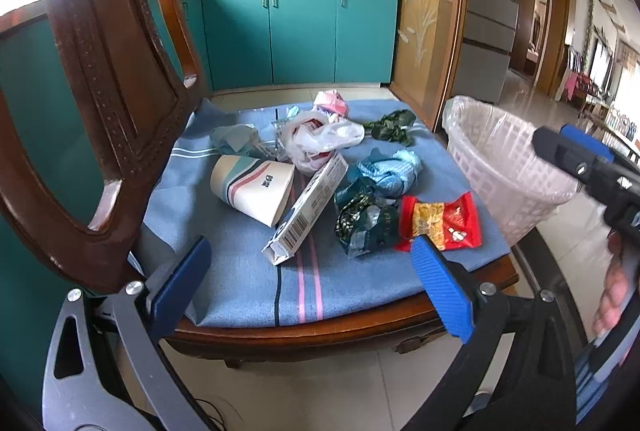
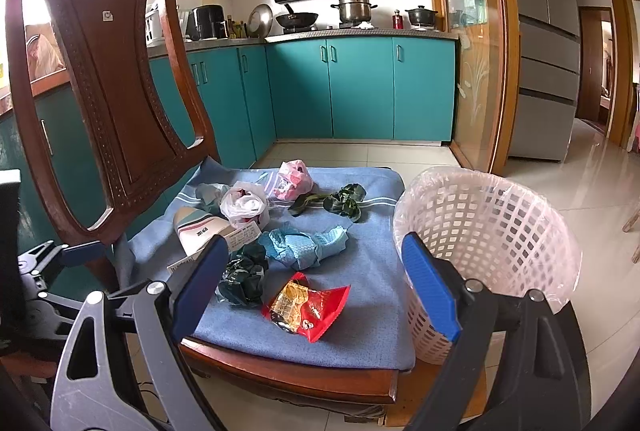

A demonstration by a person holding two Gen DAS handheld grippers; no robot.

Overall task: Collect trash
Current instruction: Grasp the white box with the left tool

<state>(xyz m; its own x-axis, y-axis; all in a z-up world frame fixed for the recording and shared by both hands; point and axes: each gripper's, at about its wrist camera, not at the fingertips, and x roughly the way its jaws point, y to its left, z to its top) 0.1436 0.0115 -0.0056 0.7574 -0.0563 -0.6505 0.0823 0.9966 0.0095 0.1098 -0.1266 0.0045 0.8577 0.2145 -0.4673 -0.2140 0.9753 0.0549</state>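
Trash lies on the chair's blue seat cloth (image 1: 248, 283): a paper cup (image 1: 252, 187), a carton (image 1: 308, 211), a dark green wrapper (image 1: 360, 227), a red snack packet (image 1: 440, 223) and a crumpled blue bag (image 1: 388, 171). Behind them are a white plastic bag (image 1: 320, 139), a pink bag (image 1: 330, 103) and green leaves (image 1: 392, 125). My left gripper (image 1: 311, 243) hovers open over the seat's front edge, holding nothing. My right gripper (image 2: 314, 242) is open and empty too, above the red snack packet (image 2: 308, 307), with the dark green wrapper (image 2: 244, 277) to its left.
A white lattice basket (image 2: 488, 231) with a clear liner stands on the tiled floor, right of the chair. The carved wooden chair back (image 2: 108, 79) rises on the left. Teal kitchen cabinets (image 2: 360, 87) stand behind. A hand (image 1: 616, 291) shows at the right edge.
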